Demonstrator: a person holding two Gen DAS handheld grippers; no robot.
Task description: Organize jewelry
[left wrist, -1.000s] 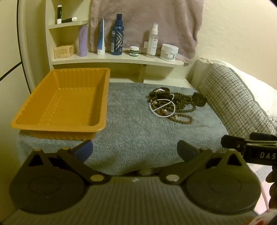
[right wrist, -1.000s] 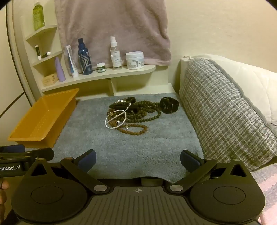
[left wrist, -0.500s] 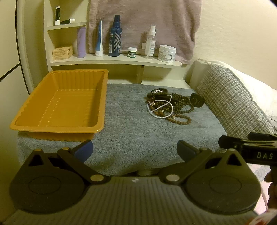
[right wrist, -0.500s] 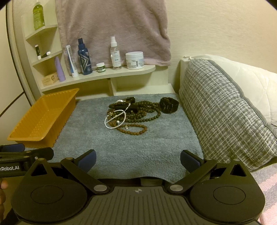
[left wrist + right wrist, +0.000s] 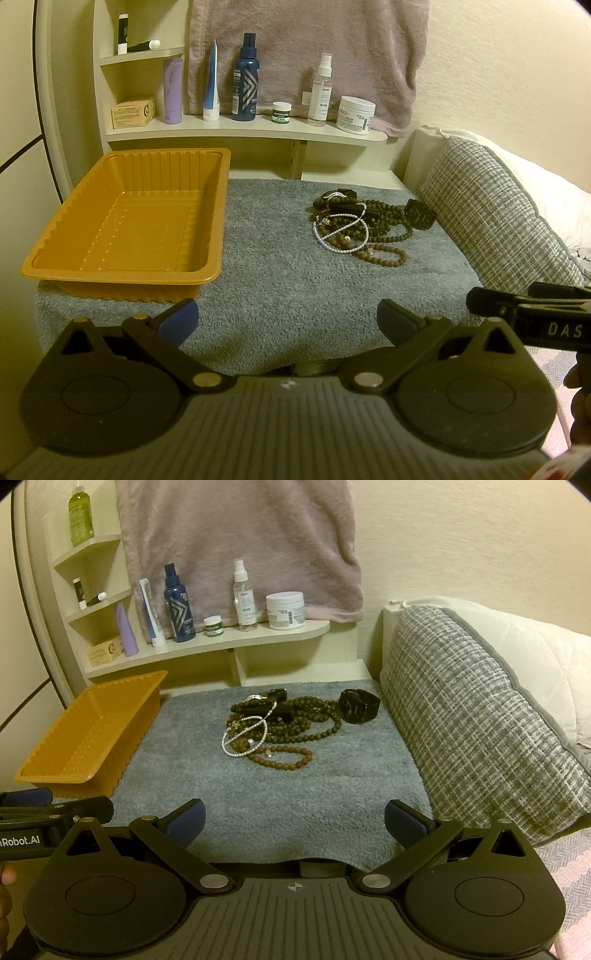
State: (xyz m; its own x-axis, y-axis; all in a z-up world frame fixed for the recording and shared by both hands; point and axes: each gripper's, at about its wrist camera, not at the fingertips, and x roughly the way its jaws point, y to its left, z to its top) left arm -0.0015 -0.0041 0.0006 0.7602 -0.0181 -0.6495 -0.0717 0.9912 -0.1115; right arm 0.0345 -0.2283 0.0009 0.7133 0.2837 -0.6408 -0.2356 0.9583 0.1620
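- Our left gripper (image 5: 288, 321) hangs with its jaws spread wide and nothing between them, above the near edge of the grey mat (image 5: 280, 273).
- Our right gripper (image 5: 294, 821) is likewise spread wide and bare, low over the same edge.
- The jewelry pile (image 5: 280, 723) of bead strands, a white pearl necklace (image 5: 341, 232) and a dark bracelet (image 5: 360, 706) lies toward the mat's far right, beside the grey pillow (image 5: 476, 720).
- The orange tray (image 5: 125, 225) sits on the mat's left side, well apart from the pile.
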